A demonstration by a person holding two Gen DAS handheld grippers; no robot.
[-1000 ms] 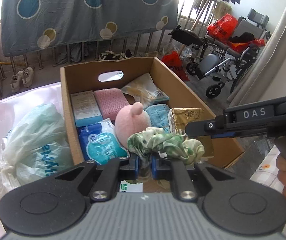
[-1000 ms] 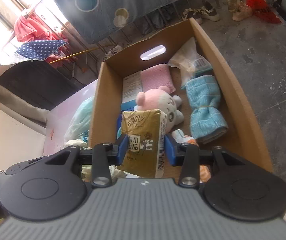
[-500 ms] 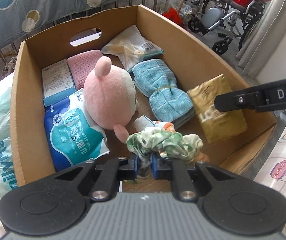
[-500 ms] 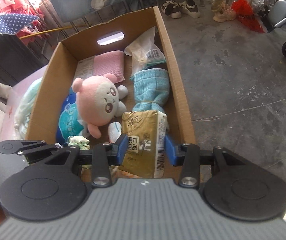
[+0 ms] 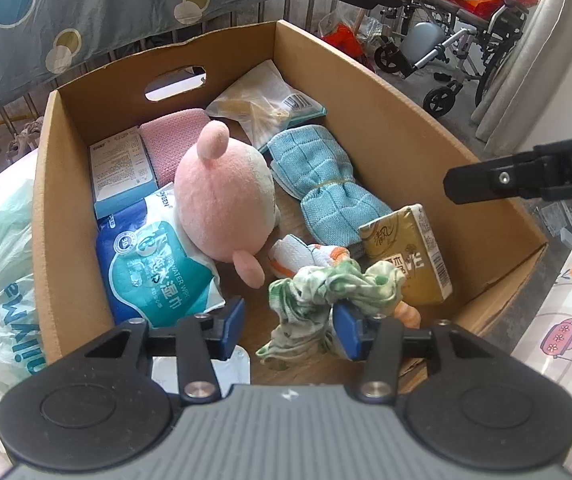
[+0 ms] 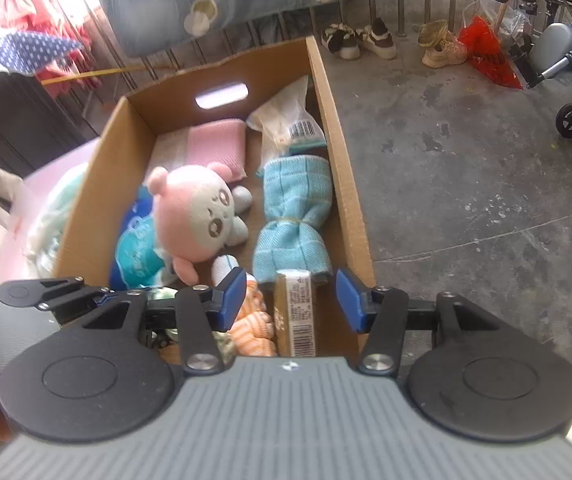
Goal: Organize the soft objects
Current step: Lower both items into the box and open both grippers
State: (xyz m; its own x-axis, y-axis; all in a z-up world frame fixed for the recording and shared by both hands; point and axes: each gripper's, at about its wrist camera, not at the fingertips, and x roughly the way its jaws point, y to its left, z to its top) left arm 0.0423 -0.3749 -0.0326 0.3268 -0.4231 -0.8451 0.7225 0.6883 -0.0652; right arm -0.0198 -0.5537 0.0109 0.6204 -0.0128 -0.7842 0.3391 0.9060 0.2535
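Observation:
My left gripper (image 5: 289,326) hangs over the near end of the cardboard box (image 5: 417,120), its jaws opening. The green floral scrunchie (image 5: 333,292) lies loose on the box floor, draped over the right-hand pad and not pinched. My right gripper (image 6: 291,300) is opening too. The gold tissue pack (image 6: 295,312) rests in the box between its pads, touching neither. In the left wrist view that pack (image 5: 405,256) lies by the scrunchie, and one of the right gripper's fingers (image 5: 505,178) reaches in from the right.
The box also holds a pink plush (image 5: 222,200), a blue cloth roll (image 5: 325,188), a wet-wipes pack (image 5: 154,264), a pink cloth (image 5: 170,144), a small carton (image 5: 120,172) and orange-striped socks (image 6: 252,328). A plastic bag (image 5: 2,260) lies left; a wheelchair (image 5: 445,40) stands behind.
Both grippers went from shut to open. The scrunchie and the gold pack were let go and now lie in the box. The left gripper came down closer to the box.

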